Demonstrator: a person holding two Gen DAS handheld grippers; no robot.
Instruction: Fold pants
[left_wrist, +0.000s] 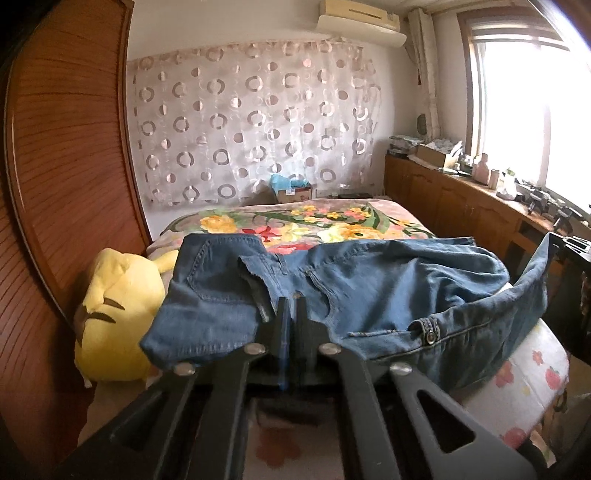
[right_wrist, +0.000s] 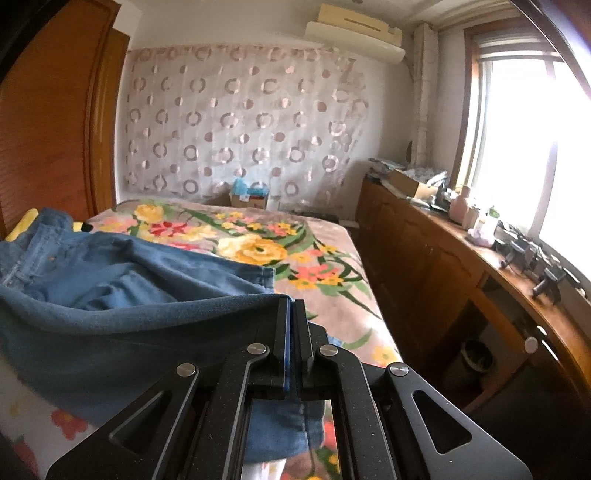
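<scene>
- The room was a bedroom: a bed (left_wrist: 332, 218) under a flowered blanket filled the middle, a sheer curtain with ring patterns (left_wrist: 251, 122) hung on the far wall below an air conditioner (left_wrist: 360, 22), and a wooden cabinet run (right_wrist: 424, 240) stood under the bright window.
- A yellow plush toy (left_wrist: 110, 314) lay at the left edge of the bed, beside the wooden wardrobe (left_wrist: 66, 147).
- The denim pants (left_wrist: 362, 288) lay spread across the near part of the bed, waistband to the left beside the plush toy, the near edge raised off the blanket.
- The left tongs (left_wrist: 291, 306) were clenched on the near edge of the pants by the waist, with a strip of blue cloth showing between the closed jaws.
- The right tongs (right_wrist: 292, 314) were likewise clenched on the denim further along the leg, the cloth draping over and hanging below the jaws.
- The step in hand looked like the lengthwise fold: both tongs carried one long edge, lifted, over the rest of the garment.
- The next move would call for bringing both held points across together to the far edge, keeping the cloth taut between them, laying it down edge on edge, then releasing.
</scene>
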